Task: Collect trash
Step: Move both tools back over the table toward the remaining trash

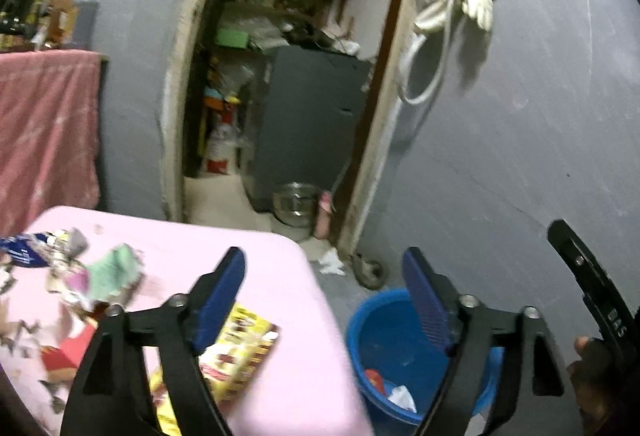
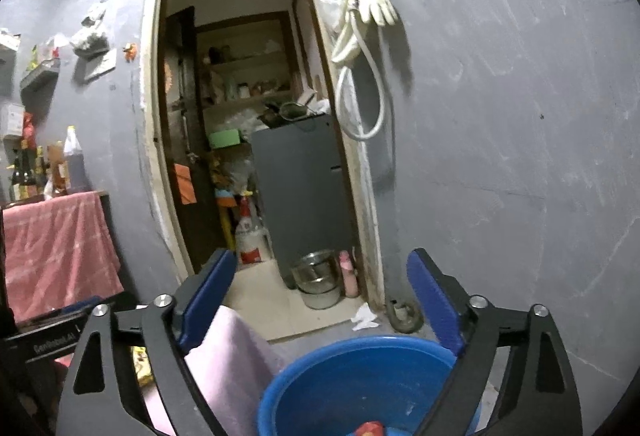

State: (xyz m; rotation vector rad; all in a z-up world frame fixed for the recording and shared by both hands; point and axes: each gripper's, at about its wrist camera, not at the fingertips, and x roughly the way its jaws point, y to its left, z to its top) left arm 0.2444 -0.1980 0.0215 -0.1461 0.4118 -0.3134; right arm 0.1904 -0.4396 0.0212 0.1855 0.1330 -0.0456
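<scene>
A blue tub point(image 1: 400, 348) stands on the floor beside the pink table point(image 1: 280, 276); it holds a red scrap and a white scrap. It also shows in the right wrist view point(image 2: 360, 384). Scattered wrappers point(image 1: 80, 276) and a yellow printed packet point(image 1: 240, 352) lie on the table. My left gripper point(image 1: 324, 300) is open and empty, over the table's right edge and the tub. My right gripper point(image 2: 320, 300) is open and empty above the tub. The right gripper's body shows at the right edge of the left wrist view point(image 1: 592, 300).
An open doorway point(image 2: 256, 116) leads to a cluttered storeroom with a grey cabinet point(image 2: 300, 196) and a steel bowl point(image 2: 316, 276) on the floor. A white paper scrap point(image 2: 364, 316) lies by the door frame. A pink-draped shelf point(image 2: 56, 252) with bottles stands left.
</scene>
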